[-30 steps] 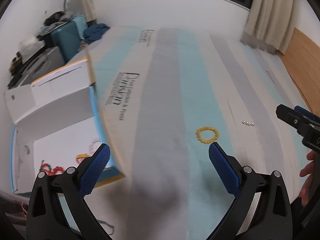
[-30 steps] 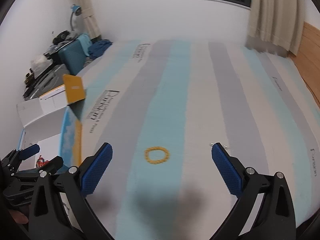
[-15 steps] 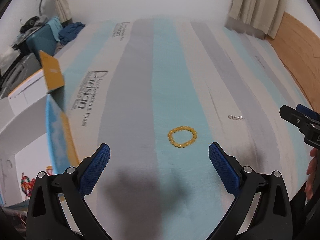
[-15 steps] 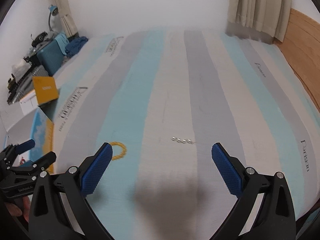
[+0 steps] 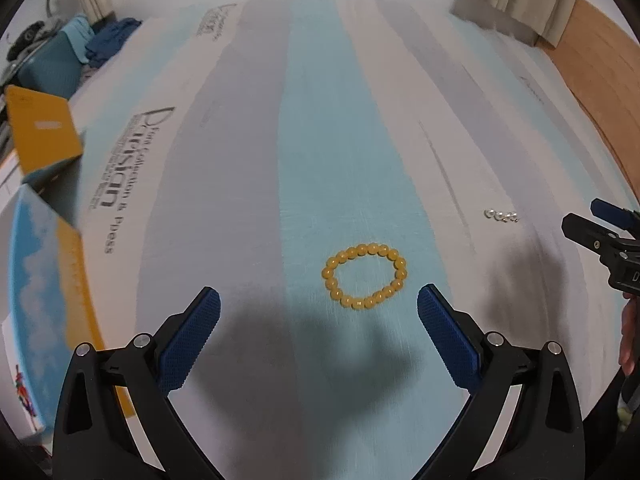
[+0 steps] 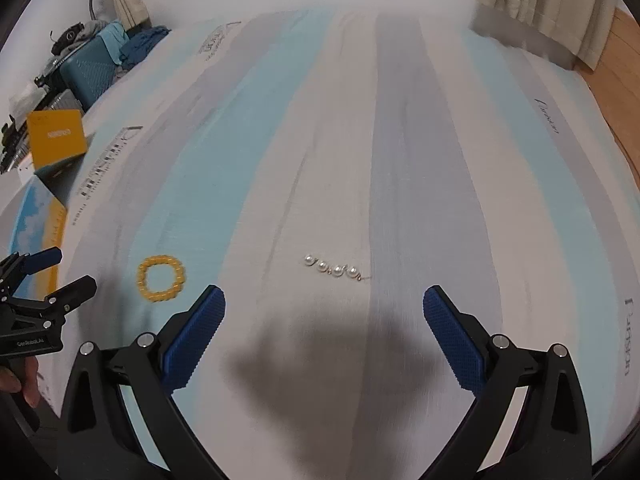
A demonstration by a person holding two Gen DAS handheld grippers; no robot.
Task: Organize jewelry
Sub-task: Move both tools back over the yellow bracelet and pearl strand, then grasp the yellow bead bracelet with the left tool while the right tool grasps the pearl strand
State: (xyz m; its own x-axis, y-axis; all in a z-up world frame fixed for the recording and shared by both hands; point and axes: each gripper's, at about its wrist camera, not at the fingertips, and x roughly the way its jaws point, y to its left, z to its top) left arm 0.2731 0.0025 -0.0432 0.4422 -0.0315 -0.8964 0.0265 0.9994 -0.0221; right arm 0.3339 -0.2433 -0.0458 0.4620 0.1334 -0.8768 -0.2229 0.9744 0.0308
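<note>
- The bed fills both views, covered in a sheet striped grey, pale blue and off-white, with dark lettering printed near its left side.
- A box sits at the bed's left edge, its side blue with clouds and yellow; an orange flap stands up at its far end.
- The left gripper hovers low over the sheet with its blue-padded jaws spread wide and nothing between them.
- The right gripper is likewise wide apart and empty, its shadow on the sheet below it.
- The bracelet, a ring of yellow beads, lies flat on a pale blue stripe, just ahead of the left gripper and a little toward its right finger.
- The pearls, four white beads in a short row on a thin chain, lie on an off-white stripe just ahead of the right gripper, well apart from the bracelet.
</note>
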